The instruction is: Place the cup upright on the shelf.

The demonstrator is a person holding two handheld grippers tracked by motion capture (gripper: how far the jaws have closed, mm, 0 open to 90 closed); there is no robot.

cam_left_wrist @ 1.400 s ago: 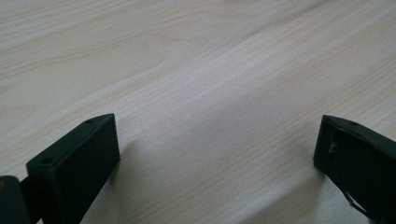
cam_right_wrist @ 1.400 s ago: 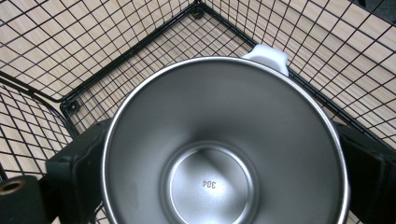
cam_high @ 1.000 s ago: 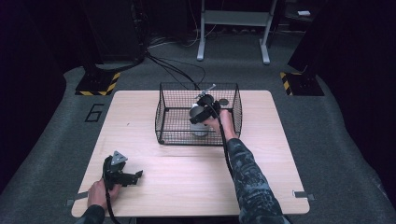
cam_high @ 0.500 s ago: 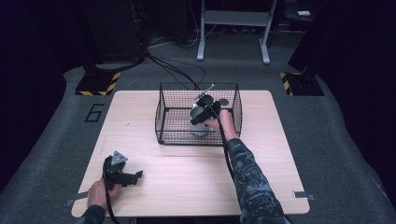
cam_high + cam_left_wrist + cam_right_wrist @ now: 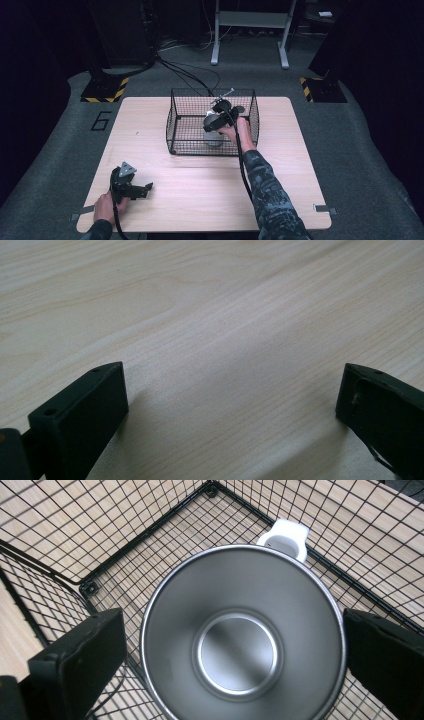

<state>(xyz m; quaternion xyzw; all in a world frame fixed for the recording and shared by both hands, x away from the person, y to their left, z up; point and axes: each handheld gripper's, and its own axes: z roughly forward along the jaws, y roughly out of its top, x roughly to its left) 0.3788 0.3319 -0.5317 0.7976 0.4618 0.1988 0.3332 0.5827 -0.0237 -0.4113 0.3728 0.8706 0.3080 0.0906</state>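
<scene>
Right gripper [image 5: 216, 131] hanging inside the wire basket [image 5: 176, 120], at its near right part, held from above by a hand [image 5: 239, 131] reaching over the near rim. Jaws spread wide in the right gripper view, one on each side of a steel cup [image 5: 243, 639], neither one touching its rim; a narrow gap visible at both sides. Cup upright on the basket floor, open mouth up, shiny flat bottom seen straight down the bore, white handle [image 5: 285, 537] on the far side, pointing at a basket wall and close to it. In the high view, cup [image 5: 214, 139] partly hidden under the gripper, just inside the near wall. Basket standing on the table [image 5: 295, 150], at the middle of its far half, a small dark thing near its far right corner, too small to make out. Left gripper [image 5: 131, 188] lying low at the near left corner of the table, well apart from the basket, gripped by a hand [image 5: 106, 206] at the table edge, grey three-cornered plate on top. Jaws spread wide there as well, with bare pale wood between them in the left gripper view and nothing pinched.
</scene>
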